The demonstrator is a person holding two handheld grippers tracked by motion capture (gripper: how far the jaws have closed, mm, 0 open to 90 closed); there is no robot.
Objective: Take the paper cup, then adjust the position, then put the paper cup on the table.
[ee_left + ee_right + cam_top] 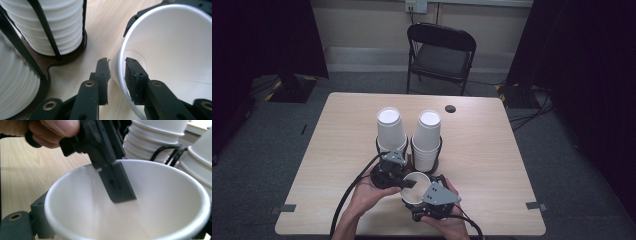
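The left gripper point(404, 184) is straddling the wall of a single paper cup point(414, 188), one jaw outside and one inside; in the left gripper view a sliver of gap is showing on each side of the wall, so the jaws are standing slightly parted and not pinching. The right gripper point(432, 197) is cradling the same cup from below at about 5 o'clock of it in the high view, and in the right gripper view its jaws are flanking the cup point(130, 202) at both lower corners; I cannot tell whether its pads are actually pressing. The cup is sitting near the table's point(492, 150) front edge, at 6 o'clock of the two inverted cup stacks point(427, 137) standing in their black wire holder point(409, 150), and it is tilting with its mouth facing the right gripper's camera.

The main risk is lying in the hand-over. With the left jaws loose on the wall point(120, 75), the cup is depending on the right gripper alone; if that hold is light, the cup could be slipping or rolling toward the table edge. If the left gripper is pulling away at an angle, its inner jaw point(116, 185) could be catching the rim and dragging or flipping the cup. A harder squeeze from either side could be crushing the thin paper. The stacks at 12 o'clock are near enough that a swing of the left hand point(372, 192) could be knocking them.
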